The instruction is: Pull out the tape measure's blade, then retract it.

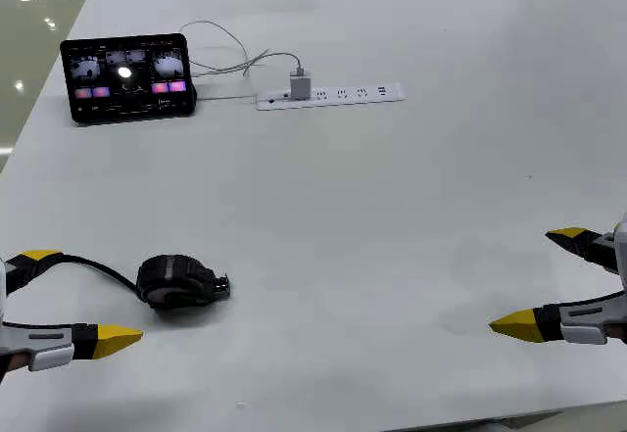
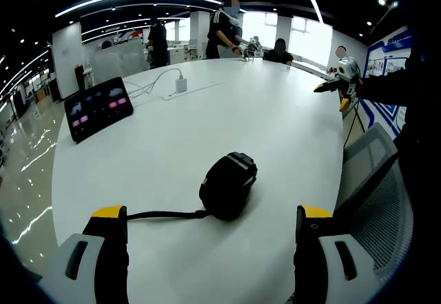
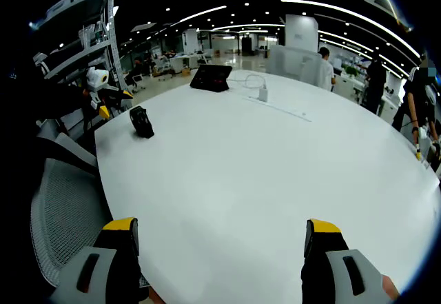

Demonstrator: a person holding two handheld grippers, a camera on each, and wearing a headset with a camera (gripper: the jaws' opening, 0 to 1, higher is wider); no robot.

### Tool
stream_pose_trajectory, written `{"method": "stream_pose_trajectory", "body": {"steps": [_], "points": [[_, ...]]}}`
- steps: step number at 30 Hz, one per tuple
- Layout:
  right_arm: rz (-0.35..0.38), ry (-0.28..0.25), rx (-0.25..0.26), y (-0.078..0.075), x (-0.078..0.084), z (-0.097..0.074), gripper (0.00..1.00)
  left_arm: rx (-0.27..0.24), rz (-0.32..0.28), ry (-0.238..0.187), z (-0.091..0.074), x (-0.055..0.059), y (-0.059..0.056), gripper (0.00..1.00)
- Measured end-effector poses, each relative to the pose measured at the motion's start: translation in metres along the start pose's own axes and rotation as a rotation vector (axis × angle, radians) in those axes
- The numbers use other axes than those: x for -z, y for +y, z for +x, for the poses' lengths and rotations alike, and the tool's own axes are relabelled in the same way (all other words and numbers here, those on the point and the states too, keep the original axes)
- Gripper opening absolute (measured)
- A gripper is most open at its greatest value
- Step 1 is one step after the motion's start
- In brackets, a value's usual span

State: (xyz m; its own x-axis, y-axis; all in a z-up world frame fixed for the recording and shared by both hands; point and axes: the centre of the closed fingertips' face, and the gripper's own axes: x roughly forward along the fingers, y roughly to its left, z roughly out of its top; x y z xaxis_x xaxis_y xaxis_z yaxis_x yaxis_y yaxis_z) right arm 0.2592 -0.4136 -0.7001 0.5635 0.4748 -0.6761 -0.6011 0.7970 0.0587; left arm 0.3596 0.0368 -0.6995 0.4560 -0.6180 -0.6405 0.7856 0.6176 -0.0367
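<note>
A black tape measure (image 1: 179, 281) lies on the white table (image 1: 392, 207) at the near left, its black wrist strap (image 1: 93, 268) curling toward the left edge. In the left gripper view the tape measure (image 2: 229, 184) sits just ahead of the yellow-tipped jaws. My left gripper (image 1: 76, 297) stands open just left of it, with the strap running between its jaws. My right gripper (image 1: 549, 280) is open at the far right, well away from the tape measure (image 3: 142, 121), and holds nothing.
A tablet (image 1: 127, 76) with a lit screen stands at the back left. A white power strip (image 1: 330, 95) with a charger and cables lies beside it. A mesh chair (image 3: 58, 214) stands by the table edge. People stand in the background.
</note>
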Motion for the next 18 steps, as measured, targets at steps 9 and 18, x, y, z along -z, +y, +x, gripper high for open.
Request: {"method": "stream_pose_trajectory", "body": {"steps": [9, 18], "points": [[-0.004, 0.001, 0.001, -0.0012, -0.0017, 0.0009, 0.99, 0.007, -0.005, 0.000, -0.0007, 0.0037, -0.0004, 0.99], [-0.016, 0.002, 0.006, -0.0020, -0.0033, 0.0025, 0.99, 0.013, -0.009, 0.003, -0.0012, 0.0046, 0.0019, 0.99]]}}
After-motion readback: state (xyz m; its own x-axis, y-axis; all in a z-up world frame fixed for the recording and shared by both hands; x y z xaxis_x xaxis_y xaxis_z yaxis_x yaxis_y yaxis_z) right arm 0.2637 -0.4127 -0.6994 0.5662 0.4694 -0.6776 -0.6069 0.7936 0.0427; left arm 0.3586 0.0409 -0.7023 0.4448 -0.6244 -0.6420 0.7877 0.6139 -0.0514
